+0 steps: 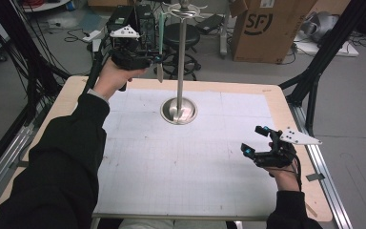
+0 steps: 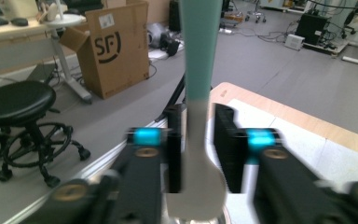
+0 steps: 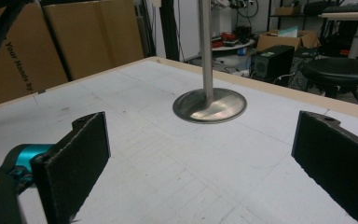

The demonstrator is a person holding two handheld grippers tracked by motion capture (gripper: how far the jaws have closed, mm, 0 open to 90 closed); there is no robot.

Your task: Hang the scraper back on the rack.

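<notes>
A long utensil (image 1: 160, 43) with a teal handle and a white lower end hangs upright beside the top of a metal stand (image 1: 183, 57). The stand's round base (image 1: 178, 110) sits on the white grid mat. My left gripper (image 1: 155, 60) is raised at the far left edge of the table. In the left gripper view the utensil (image 2: 198, 56) runs between the left gripper's (image 2: 198, 112) jaws, which stand a thin gap off its white part. My right gripper (image 1: 252, 139) hovers open and empty over the mat's right side, facing the stand base (image 3: 209, 106).
The wooden table edge (image 1: 286, 102) borders the mat. A cardboard box (image 1: 267, 28) and a black stool (image 1: 181, 38) stand on the floor beyond the far edge. Black frame legs (image 1: 314, 81) rise at the right, and cables hang at the left.
</notes>
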